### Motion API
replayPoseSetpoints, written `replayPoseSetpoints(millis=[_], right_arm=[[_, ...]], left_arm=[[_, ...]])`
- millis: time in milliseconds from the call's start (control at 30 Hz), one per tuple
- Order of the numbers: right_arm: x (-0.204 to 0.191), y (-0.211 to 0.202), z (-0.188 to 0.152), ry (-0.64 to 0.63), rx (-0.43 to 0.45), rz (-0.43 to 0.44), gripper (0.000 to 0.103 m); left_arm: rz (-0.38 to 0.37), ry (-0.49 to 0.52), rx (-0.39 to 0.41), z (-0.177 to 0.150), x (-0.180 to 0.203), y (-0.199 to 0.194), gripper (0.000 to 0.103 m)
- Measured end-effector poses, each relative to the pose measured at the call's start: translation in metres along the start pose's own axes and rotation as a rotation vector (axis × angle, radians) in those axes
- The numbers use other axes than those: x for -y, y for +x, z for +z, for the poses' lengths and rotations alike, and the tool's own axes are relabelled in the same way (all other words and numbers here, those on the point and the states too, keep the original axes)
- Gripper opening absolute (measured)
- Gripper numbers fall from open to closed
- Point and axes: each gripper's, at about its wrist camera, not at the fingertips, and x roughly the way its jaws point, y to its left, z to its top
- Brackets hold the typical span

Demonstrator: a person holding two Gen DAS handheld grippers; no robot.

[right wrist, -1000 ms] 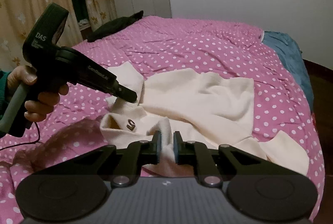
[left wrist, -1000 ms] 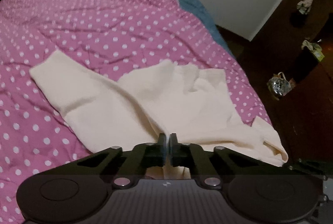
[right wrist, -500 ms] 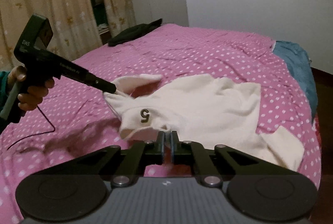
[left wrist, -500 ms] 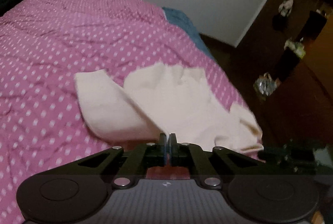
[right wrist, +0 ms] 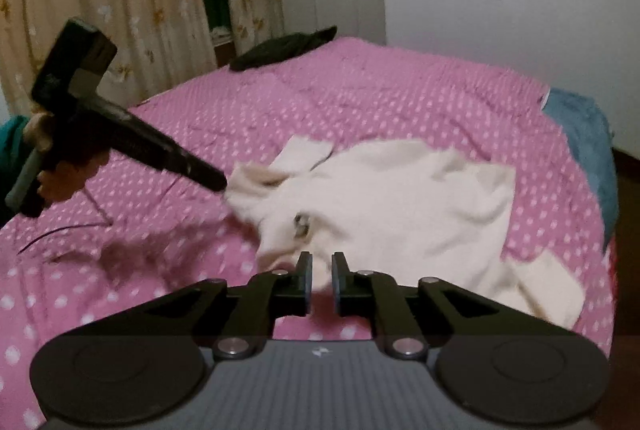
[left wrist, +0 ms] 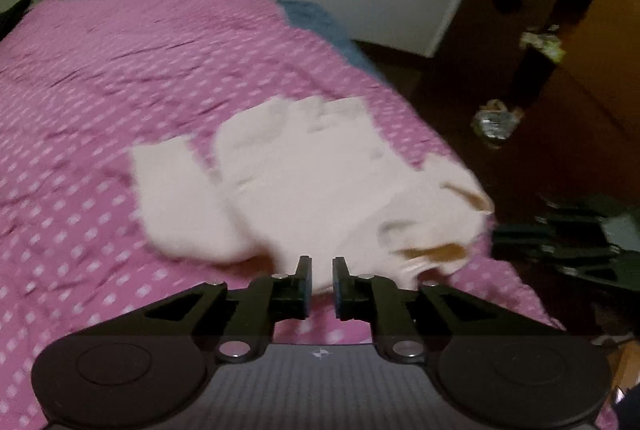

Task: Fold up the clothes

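Your cream garment (right wrist: 384,206) lies crumpled on the pink polka-dot bedspread (right wrist: 400,98), toward the bed's near edge and right-hand side. It is pale and soft-looking, bunched rather than flat: one sleeve (left wrist: 180,198) splays off to the left in your left wrist view, and another end (right wrist: 548,286) trails toward the bed's edge in the right wrist view. A small dark mark (right wrist: 302,226) shows on the cloth, too blurred to read.

Your left gripper (left wrist: 319,284) has its jaws slightly apart with cloth just beyond the tips; nothing is pinched between them. Your right gripper (right wrist: 319,280) is likewise parted a little, over the garment's near hem.

From the right wrist, your left hand (right wrist: 44,142) holds its tool with the tip at the garment's upper left corner. A dark garment (right wrist: 284,48) lies at the far end of the bed, a blue cloth (right wrist: 584,134) at its right.
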Motion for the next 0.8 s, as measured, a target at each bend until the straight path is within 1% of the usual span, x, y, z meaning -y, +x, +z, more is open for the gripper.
replayPoseSetpoints(millis=[33, 67, 100, 167, 300, 367, 400, 467, 500, 533, 600, 633, 667, 767, 800], right_arm=[[0.001, 0.006, 0.003, -0.004, -0.001, -0.004, 0.016], [0.001, 0.010, 0.004, -0.005, -0.006, -0.005, 0.020], [0.001, 0.017, 0.005, -0.007, -0.015, -0.010, 0.025], [-0.001, 0.027, 0.002, -0.028, -0.038, -0.013, 0.025], [0.002, 0.043, -0.002, -0.032, -0.084, -0.046, 0.025], [0.004, 0.046, -0.005, -0.031, -0.099, -0.057, 0.024], [0.005, 0.046, -0.006, -0.032, -0.105, -0.063, 0.023], [0.006, 0.046, -0.009, -0.034, -0.114, -0.072, 0.019], [0.007, 0.043, -0.008, -0.032, -0.110, -0.071, 0.012], [0.007, 0.040, -0.008, -0.030, -0.106, -0.069, 0.008], [0.008, 0.035, -0.007, -0.027, -0.098, -0.067, 0.005], [0.008, 0.032, -0.007, -0.025, -0.095, -0.066, 0.005], [0.009, 0.029, -0.007, -0.023, -0.091, -0.065, 0.004], [0.010, 0.020, -0.005, -0.017, -0.079, -0.062, 0.004], [0.010, 0.018, -0.005, -0.015, -0.075, -0.061, 0.004]], left_arm=[[-0.029, 0.022, 0.005, 0.002, 0.006, 0.003, 0.015], [-0.055, 0.043, 0.009, 0.005, 0.013, 0.006, 0.022], [-0.070, 0.064, 0.009, 0.006, 0.018, 0.010, 0.034], [-0.072, 0.107, -0.008, 0.006, 0.026, 0.022, 0.044], [-0.059, 0.189, -0.053, 0.004, 0.039, 0.045, 0.044], [-0.042, 0.194, -0.083, 0.001, 0.038, 0.053, 0.044], [-0.037, 0.198, -0.088, 0.000, 0.037, 0.055, 0.042], [-0.031, 0.207, -0.096, -0.004, 0.034, 0.056, 0.042], [-0.029, 0.211, -0.099, -0.005, 0.033, 0.056, 0.041], [-0.032, 0.215, -0.098, -0.006, 0.031, 0.055, 0.039], [-0.030, 0.226, -0.092, -0.005, 0.030, 0.053, 0.025], [-0.034, 0.226, -0.086, -0.004, 0.029, 0.050, 0.022], [-0.055, 0.224, -0.075, -0.003, 0.027, 0.045, 0.016], [-0.103, 0.241, -0.029, -0.001, 0.026, 0.029, 0.014], [-0.112, 0.251, -0.026, -0.003, 0.025, 0.027, 0.013]])
